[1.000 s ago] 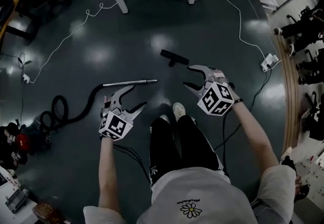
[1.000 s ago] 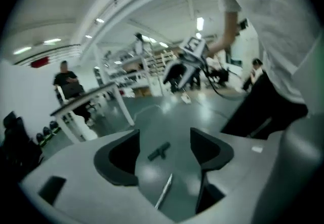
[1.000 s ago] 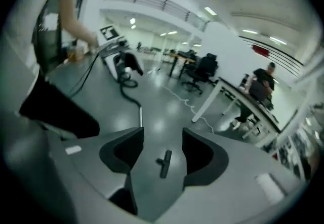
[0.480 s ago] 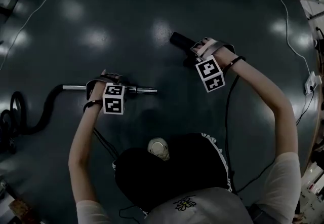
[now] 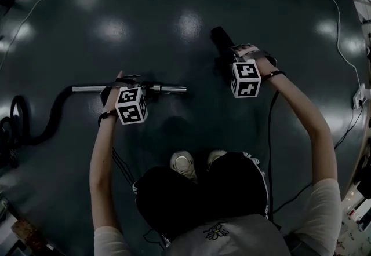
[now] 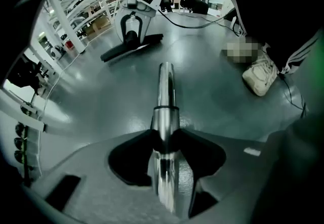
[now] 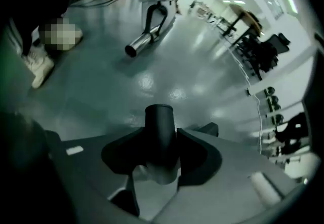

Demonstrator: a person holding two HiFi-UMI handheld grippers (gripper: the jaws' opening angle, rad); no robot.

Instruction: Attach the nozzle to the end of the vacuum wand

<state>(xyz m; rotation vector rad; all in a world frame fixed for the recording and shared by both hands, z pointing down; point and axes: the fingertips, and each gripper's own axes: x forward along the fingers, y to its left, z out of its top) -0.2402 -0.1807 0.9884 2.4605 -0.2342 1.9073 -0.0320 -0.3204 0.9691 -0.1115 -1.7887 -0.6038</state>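
Note:
The chrome vacuum wand (image 5: 165, 88) lies on the dark floor, its black hose (image 5: 51, 119) trailing off to the left. My left gripper (image 5: 128, 84) is over the wand; in the left gripper view its jaws are closing and the pads press the wand (image 6: 164, 96) from both sides at the left gripper (image 6: 164, 134). The black nozzle (image 5: 221, 39) lies further right. My right gripper (image 5: 242, 55) reaches it; its jaws are closing and grip the nozzle's round neck (image 7: 159, 121) at the right gripper (image 7: 161, 144). Wand end and nozzle are apart.
A white cable (image 5: 341, 14) runs along the floor at the right. The person crouches, with white shoes (image 5: 182, 163) just behind the wand. A shoe (image 6: 260, 73) shows right of the wand in the left gripper view. Desks and chairs stand far off.
The person has crouched and both grippers have dropped to the floor. The left one has come onto the wand and closed on it; the right one has come onto the nozzle.

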